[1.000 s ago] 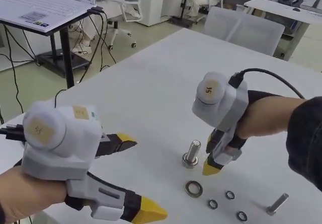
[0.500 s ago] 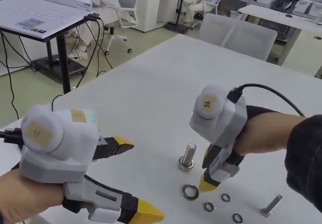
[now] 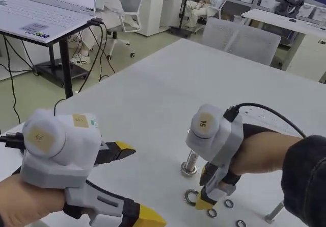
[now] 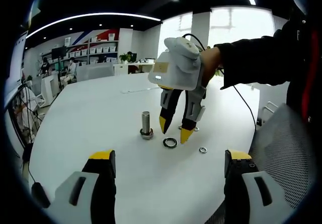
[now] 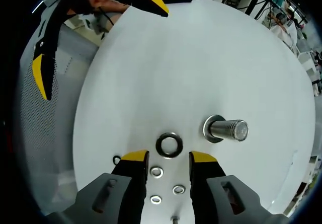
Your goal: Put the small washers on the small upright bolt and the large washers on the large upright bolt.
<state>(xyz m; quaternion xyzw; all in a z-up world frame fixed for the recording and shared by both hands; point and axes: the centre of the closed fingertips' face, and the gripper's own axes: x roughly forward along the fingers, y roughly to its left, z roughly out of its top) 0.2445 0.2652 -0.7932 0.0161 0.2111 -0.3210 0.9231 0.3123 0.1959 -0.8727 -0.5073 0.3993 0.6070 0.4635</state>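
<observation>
Barely begun, I judge — my right tongs [image 4: 174,132], narrowly open and empty, hover above the large dark steel washer [image 5: 159,144] lying beside the big silver upright bolt [image 5: 226,130] near my edge of the white table [image 5: 201,58] — left tongs [image 3: 138,182] wide, empty.

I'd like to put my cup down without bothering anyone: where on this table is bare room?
The far half of the table, from the large upright bolt to the chair, is bare. So is the strip between the left gripper and that bolt. Under the right gripper it is crowded: large washer, small washers.
</observation>
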